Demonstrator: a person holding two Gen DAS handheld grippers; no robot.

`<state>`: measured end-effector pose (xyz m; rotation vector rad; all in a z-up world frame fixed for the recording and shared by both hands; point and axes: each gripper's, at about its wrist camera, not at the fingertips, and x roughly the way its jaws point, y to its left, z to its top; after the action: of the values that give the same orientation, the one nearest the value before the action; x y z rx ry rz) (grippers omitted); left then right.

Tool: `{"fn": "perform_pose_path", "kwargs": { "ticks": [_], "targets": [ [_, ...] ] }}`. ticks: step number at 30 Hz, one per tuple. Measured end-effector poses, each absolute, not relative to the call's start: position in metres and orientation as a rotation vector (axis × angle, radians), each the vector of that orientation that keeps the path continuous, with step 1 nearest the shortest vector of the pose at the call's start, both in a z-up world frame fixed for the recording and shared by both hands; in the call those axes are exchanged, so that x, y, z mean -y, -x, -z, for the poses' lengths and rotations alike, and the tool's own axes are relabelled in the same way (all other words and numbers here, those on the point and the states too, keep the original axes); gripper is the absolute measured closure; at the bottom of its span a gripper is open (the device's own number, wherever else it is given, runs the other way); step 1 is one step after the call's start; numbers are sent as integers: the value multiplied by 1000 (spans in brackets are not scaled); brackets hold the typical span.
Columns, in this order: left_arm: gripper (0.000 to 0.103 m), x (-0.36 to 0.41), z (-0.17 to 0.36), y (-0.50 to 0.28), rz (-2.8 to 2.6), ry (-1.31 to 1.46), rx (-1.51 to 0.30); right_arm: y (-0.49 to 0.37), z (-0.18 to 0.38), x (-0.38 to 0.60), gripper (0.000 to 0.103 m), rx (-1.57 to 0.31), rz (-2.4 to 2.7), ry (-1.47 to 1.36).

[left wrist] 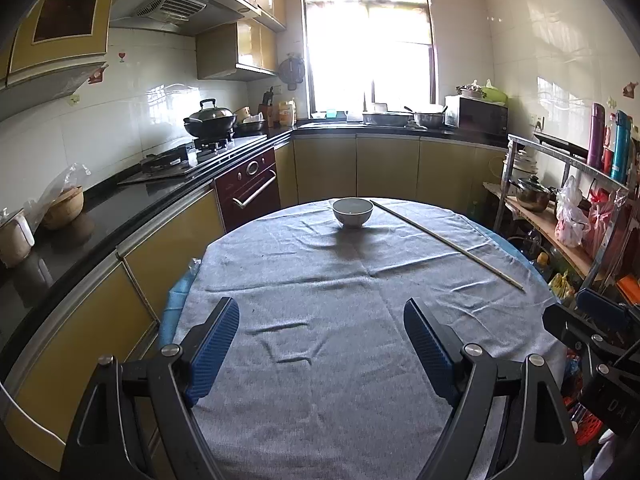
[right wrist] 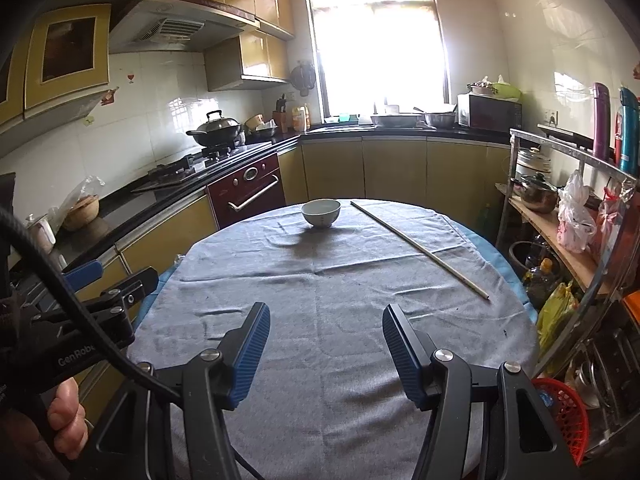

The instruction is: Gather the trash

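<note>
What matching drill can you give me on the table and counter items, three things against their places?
Things:
1. small white ceramic bowl
2. long thin pale wooden stick
3. dark lidded metal wok

Places:
A. on the stove burner by the left wall
B. far end of the grey tablecloth, centre
C. lying diagonally along the cloth's right side

Pairs: 1-B, 2-C, 3-A

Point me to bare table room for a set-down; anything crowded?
Free: the grey cloth from the bowl to the near edge, left of the long stick. Also far-left of the bowl. Crowded: the shelf rack right of the table, and the back counter.
</note>
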<state>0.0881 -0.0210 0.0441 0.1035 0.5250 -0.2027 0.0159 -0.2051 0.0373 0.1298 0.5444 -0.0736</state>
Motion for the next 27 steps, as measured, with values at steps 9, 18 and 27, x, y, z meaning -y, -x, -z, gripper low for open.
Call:
{"fn": "perform_pose_path", "kwargs": {
  "ticks": [9,18,27],
  "targets": [
    [18,16,-45,-96,223,-95,-527,-24,-41,201,40,-551,95,-115],
    [18,5,-41,-105,226,-95,-537,-36,-38,193,41,-567,111,-113],
    [18,-4,-29,-121,215,-88,-563,-53,-25,187,40,-610,101,-116]
  ]
}}
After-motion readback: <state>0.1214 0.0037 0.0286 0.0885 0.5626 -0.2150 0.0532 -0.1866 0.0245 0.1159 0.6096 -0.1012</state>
